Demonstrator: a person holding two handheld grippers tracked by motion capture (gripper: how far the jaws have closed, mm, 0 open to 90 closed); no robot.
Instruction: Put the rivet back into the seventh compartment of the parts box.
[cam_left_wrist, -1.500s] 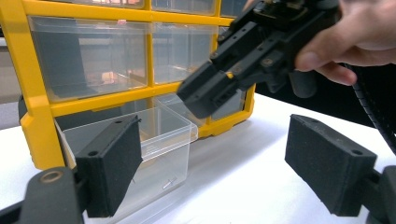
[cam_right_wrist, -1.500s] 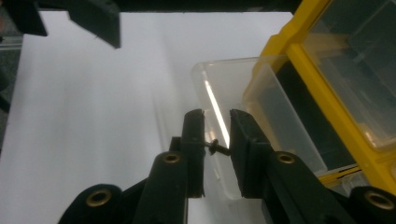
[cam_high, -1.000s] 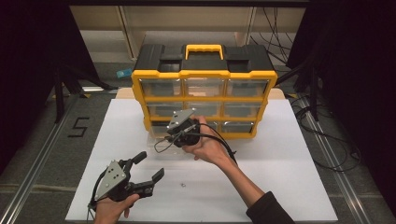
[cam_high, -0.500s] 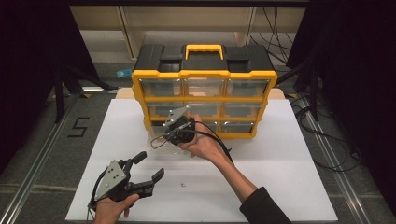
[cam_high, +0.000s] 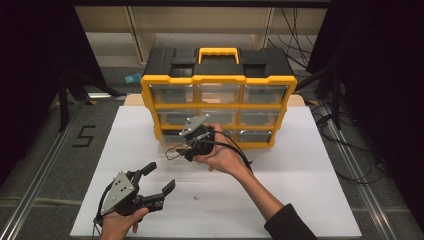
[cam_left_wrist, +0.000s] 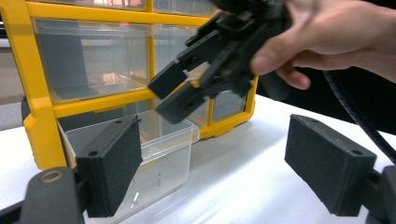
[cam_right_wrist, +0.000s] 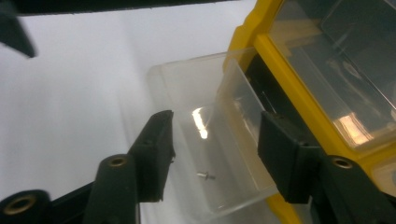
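A yellow and black drawer cabinet (cam_high: 218, 80) stands at the back of the white table. Its bottom left clear drawer (cam_high: 167, 149) (cam_left_wrist: 159, 149) (cam_right_wrist: 201, 88) is pulled out. A small screw (cam_right_wrist: 204, 176) lies on the drawer's floor. My right gripper (cam_high: 186, 149) (cam_right_wrist: 215, 123) hangs open just above the drawer, pointing down into it, with nothing between its pads. The left gripper view also catches the right gripper (cam_left_wrist: 166, 95) over the drawer. My left gripper (cam_high: 160, 176) (cam_left_wrist: 219, 158) is open and holds nothing, low at the table's front left, facing the drawer.
A tiny metal piece (cam_high: 196, 198) lies on the white table top (cam_high: 300, 170) near the front middle. The cabinet's other clear drawers (cam_high: 260, 94) are pushed in. Cables (cam_high: 350, 150) trail on the floor to the right.
My right gripper has shifted slightly left and lower over the pulled-out drawer. The left gripper has stayed put.
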